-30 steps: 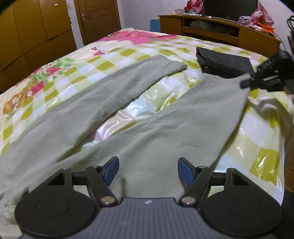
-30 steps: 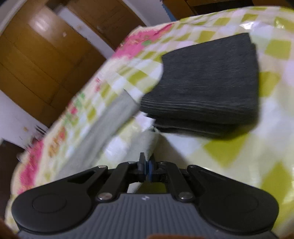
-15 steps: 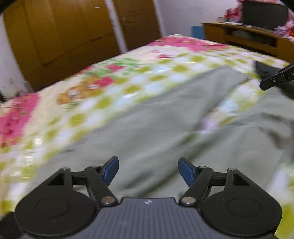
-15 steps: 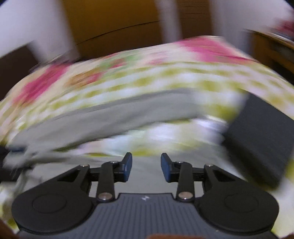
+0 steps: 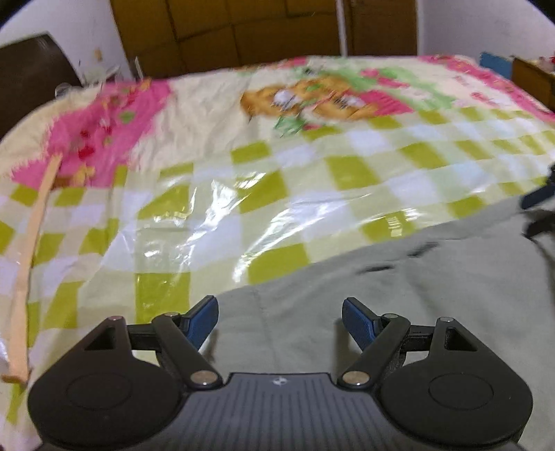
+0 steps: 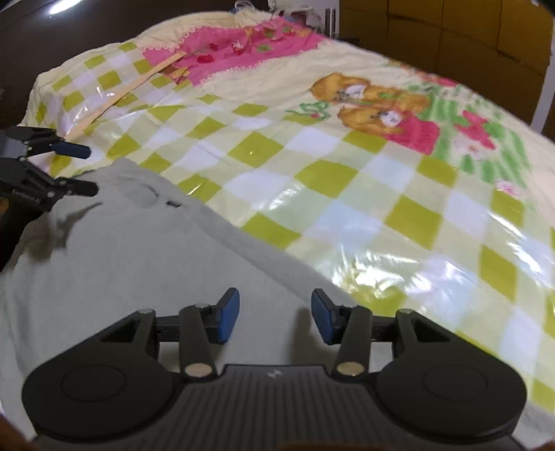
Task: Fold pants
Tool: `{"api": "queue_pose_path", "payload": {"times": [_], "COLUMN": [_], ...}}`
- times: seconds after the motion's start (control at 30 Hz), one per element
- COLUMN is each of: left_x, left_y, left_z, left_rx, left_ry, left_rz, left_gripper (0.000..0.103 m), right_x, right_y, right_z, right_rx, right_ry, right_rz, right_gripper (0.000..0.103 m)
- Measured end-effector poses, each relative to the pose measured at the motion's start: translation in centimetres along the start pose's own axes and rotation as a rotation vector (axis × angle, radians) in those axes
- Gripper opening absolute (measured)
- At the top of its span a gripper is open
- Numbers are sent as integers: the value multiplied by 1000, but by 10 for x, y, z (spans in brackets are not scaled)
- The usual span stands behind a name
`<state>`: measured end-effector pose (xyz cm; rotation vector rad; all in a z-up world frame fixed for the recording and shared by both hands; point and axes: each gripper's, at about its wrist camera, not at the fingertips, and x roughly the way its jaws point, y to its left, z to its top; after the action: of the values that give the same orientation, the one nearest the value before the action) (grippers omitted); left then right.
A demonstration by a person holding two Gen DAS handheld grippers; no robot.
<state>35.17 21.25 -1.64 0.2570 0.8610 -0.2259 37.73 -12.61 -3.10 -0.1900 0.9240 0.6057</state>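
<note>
The pants lie flat on the bed, on top of a shiny checked bedspread with green and white squares. They are a soft grey-green color. Their far edge runs in a slanted line across the bedspread.

The left gripper is over the near part of the pants. Its two blue pads are wide apart, and there is nothing between them. Grey-green cloth shows in the gap and on the right side of the tool. The left pad sits right at the edge of the pants, where the cloth meets the squares. I cannot tell if the pads touch the cloth.

The right gripper is over the pants too, farther to the right along the same slanted edge. Its jaws are also apart, a bit less wide than the other one, and they hold nothing. Cloth shows between its blue pads, and the checked bedspread starts just to the right of the right pad.

From the right wrist camera, the left gripper shows at the far left, with its jaws apart near a wrinkly corner of the pants. From the left wrist camera, a bit of the right gripper peeks in at the right edge, but it is blurry there.

Past the pants, the bedspread has a picture of two little girls and a pink patch. A thin wooden stick lies on the left side of the bed. Brown wooden cupboards stand behind the bed.
</note>
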Motion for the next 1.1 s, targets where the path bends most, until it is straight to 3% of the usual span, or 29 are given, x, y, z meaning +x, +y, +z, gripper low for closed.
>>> {"api": "queue_pose_path", "payload": {"times": [0.07, 0.2, 0.3, 0.33, 0.4, 0.43, 0.47, 0.5, 0.53, 0.67, 0.87, 0.97, 1.03, 1.07, 1.1], "left_x": [20, 37, 40, 39, 35, 33, 31, 29, 28, 10, -44, -56, -61, -63, -64], "left_y": [7, 18, 26, 24, 15, 11, 9, 4, -1, -12, -5, -4, -5, -6, -7], "left_z": [1, 1, -1, 0, 3, 5, 8, 9, 11, 12, 10, 9, 10, 10, 10], "left_rx": [-19, -76, -129, -113, -80, -71, -60, -43, -17, 29, -16, -16, -19, -14, -9], "left_ry": [42, 79, 100, 102, 93, 92, 92, 92, 91, 60, -34, -50, -57, -61, -67], "left_rz": [1, -31, -62, -56, -21, -11, -5, 6, 19, 42, -25, -38, -54, -57, -62], "left_gripper": [91, 102, 100, 93, 71, 53, 44, 41, 37, 31, 31, 31, 31, 31, 31], "right_x": [16, 33, 35, 36, 36, 35, 34, 32, 30, 17, -18, -11, 1, 10, 17], "right_y": [-4, -10, -12, -10, -8, -7, -6, -7, -8, -2, 15, 20, 14, 11, 10], "right_z": [4, 4, 5, 5, 4, 5, 8, 10, 11, 14, 16, 18, 21, 23, 25], "right_rx": [-25, -55, -37, -49, -50, -45, -42, -33, -21, -26, -52, -95, -87, -92, -112], "right_ry": [47, 90, 104, 105, 115, 120, 124, 131, 135, 124, 73, 64, 46, 42, 47], "right_rz": [9, 27, 42, 36, 32, 33, 27, 11, 5, -19, 27, 7, -14, -17, -8], "right_gripper": [51, 59, 63, 62, 54, 47, 29, 8, 1, 1, 1, 8, 27, 44, 52]}}
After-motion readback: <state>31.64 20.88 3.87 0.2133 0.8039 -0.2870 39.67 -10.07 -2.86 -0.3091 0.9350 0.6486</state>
